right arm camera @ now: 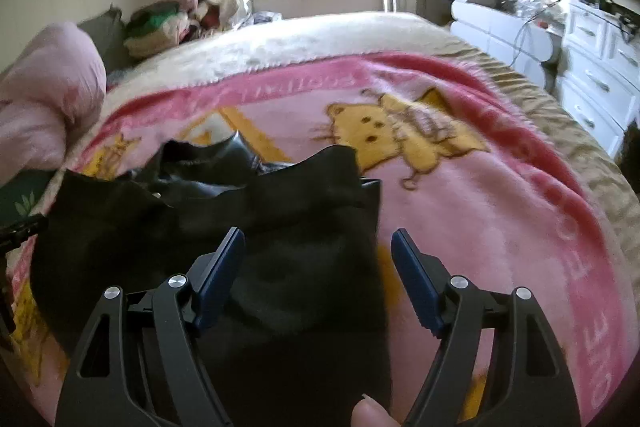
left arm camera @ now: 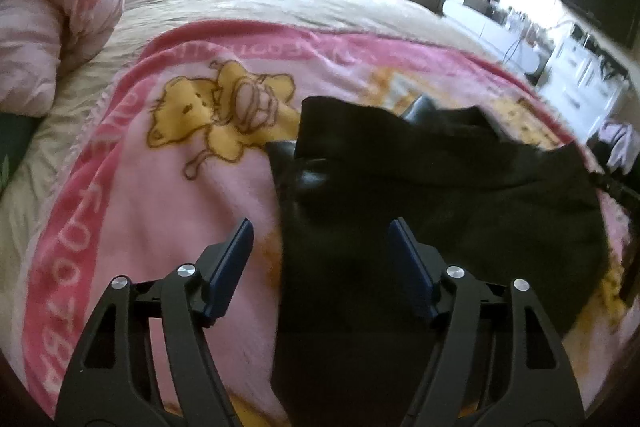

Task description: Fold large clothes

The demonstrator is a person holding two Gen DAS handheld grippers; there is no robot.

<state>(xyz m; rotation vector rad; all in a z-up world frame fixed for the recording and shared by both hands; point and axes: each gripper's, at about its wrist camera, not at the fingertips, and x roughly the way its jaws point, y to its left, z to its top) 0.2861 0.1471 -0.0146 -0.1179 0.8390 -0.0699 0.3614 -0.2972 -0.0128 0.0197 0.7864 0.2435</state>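
Both grippers, left (left arm camera: 320,263) and right (right arm camera: 318,273), jaws spread wide, empty, above the black garment (left arm camera: 400,195).

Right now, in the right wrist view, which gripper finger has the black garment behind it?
The left finger: the black garment lies right behind it. The right finger stands over the pink blanket instead. The right gripper is open, holding nothing.
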